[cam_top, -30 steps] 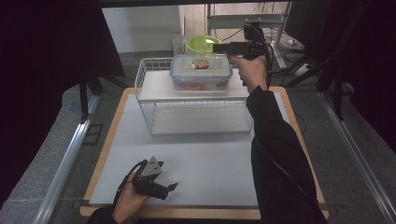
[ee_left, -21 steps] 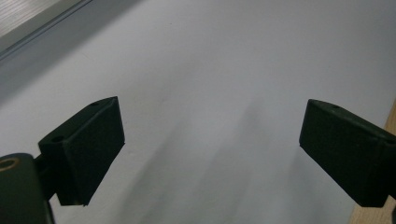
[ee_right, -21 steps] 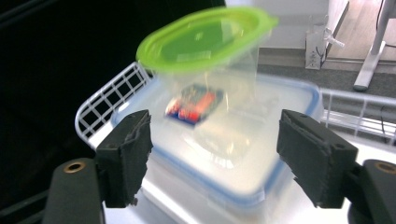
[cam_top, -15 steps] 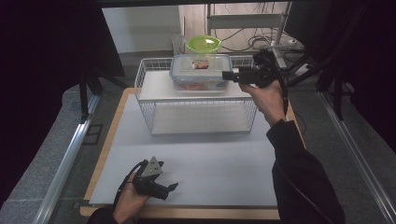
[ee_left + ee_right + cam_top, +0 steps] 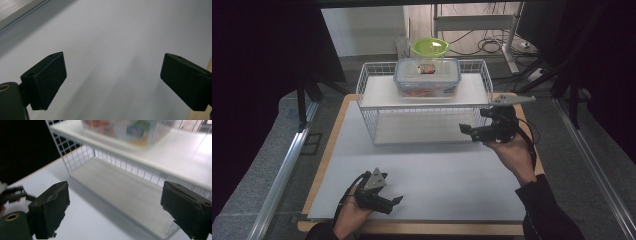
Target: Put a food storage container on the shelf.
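On the top shelf of the white wire rack (image 5: 372, 82) sits a clear lidded container (image 5: 427, 76), set level, its long axis across the shelf, parallel to the rack's front edge. Right tool (image 5: 467, 131) hangs empty beside the rack's right end, below shelf level, its jaws having just been opening, nothing between them. Left tool (image 5: 393, 202) rests on the bench (image 5: 452, 175), jaws wide apart and empty. Judged step: placement done, hand drawing clear. Next move calls for clearing the wire front without snagging it.
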`<state>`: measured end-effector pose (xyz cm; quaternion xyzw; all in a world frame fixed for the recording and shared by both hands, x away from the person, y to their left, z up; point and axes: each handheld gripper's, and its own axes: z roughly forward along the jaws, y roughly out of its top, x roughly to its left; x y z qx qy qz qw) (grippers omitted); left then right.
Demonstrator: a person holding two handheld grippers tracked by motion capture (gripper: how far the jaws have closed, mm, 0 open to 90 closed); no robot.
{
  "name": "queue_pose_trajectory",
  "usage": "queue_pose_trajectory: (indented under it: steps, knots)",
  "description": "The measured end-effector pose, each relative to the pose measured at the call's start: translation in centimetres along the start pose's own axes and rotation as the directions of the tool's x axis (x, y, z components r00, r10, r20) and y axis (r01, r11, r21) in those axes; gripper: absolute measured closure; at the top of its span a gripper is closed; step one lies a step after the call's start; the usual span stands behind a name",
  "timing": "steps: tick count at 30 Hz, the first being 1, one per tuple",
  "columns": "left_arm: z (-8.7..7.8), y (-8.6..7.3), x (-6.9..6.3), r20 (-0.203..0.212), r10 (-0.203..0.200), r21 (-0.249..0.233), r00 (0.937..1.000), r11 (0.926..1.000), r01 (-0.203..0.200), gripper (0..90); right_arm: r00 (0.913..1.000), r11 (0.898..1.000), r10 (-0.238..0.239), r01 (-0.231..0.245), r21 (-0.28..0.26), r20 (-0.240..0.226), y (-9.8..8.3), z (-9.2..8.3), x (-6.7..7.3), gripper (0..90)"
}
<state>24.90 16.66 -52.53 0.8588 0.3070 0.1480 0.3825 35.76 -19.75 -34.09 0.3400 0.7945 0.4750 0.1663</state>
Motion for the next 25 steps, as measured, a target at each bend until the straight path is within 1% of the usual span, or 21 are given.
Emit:
queue_pose_trajectory:
  steps: [2,3,5,8,11,13,15,16,19,21,23,25]
  knots:
    - [0.0,0.0,0.0,-0.001,0.001,0.001,1.0,1.0,-0.001,6.5,0.9999,1.0,-0.012,0.012,0.007,0.007,-1.7,-0.4,0.5,7.2]
    - [0.0,0.0,0.0,-0.001,0.0,0.002,1.0,1.0,0.0,6.5,0.9998,1.0,-0.019,0.019,0.009,0.009,-2.2,-0.5,0.6,7.0]
    - [0.0,0.0,0.0,-0.001,0.001,0.002,1.0,1.0,-0.001,6.5,0.9997,1.0,-0.021,0.02,0.012,0.012,-3.6,-0.8,0.9,6.7]
    - [0.0,0.0,0.0,-0.001,0.002,0.003,1.0,1.0,-0.002,6.5,0.9995,1.0,-0.025,0.024,0.02,0.019,-5.8,-1.0,1.2,6.3]
    - [0.0,0.0,0.0,-0.002,0.004,0.002,1.0,1.0,-0.004,6.5,0.9986,0.999,-0.037,0.036,0.036,0.037,-8.1,-1.0,1.4,6.1]
    - [0.1,0.0,-0.1,0.0,0.0,0.002,1.0,1.0,0.0,6.5,0.9988,0.999,-0.031,0.029,0.044,0.039,-9.6,-0.9,1.3,6.1]
    - [0.1,0.0,-0.1,0.001,-0.002,0.004,1.0,1.0,0.002,6.5,0.9991,0.998,-0.017,0.014,0.054,0.04,-11.6,-0.8,1.2,6.1]
    - [0.1,0.0,-0.1,0.002,0.001,0.005,1.0,1.0,-0.001,6.5,0.9987,0.998,-0.017,0.014,0.061,0.048,-12.5,-0.7,1.1,6.1]
    - [0.1,-0.1,-0.1,0.003,0.001,0.006,1.0,1.0,-0.001,6.5,0.9968,0.995,-0.019,0.012,0.098,0.077,-15.2,-0.1,0.9,6.0]
    - [0.2,-0.1,-0.1,0.004,0.001,0.008,1.0,1.0,-0.001,6.5,0.9962,0.989,-0.022,0.01,0.147,0.085,-16.6,0.4,0.9,6.0]
    - [0.2,-0.1,-0.1,0.003,0.003,0.009,1.0,1.0,-0.003,6.5,0.9951,0.982,-0.038,0.02,0.19,0.091,-17.5,0.7,0.9,5.8]
    - [0.2,-0.1,-0.1,0.003,0.004,0.005,1.0,1.0,-0.004,6.5,0.9942,0.977,-0.054,0.033,0.211,0.093,-17.7,1.0,1.0,5.7]
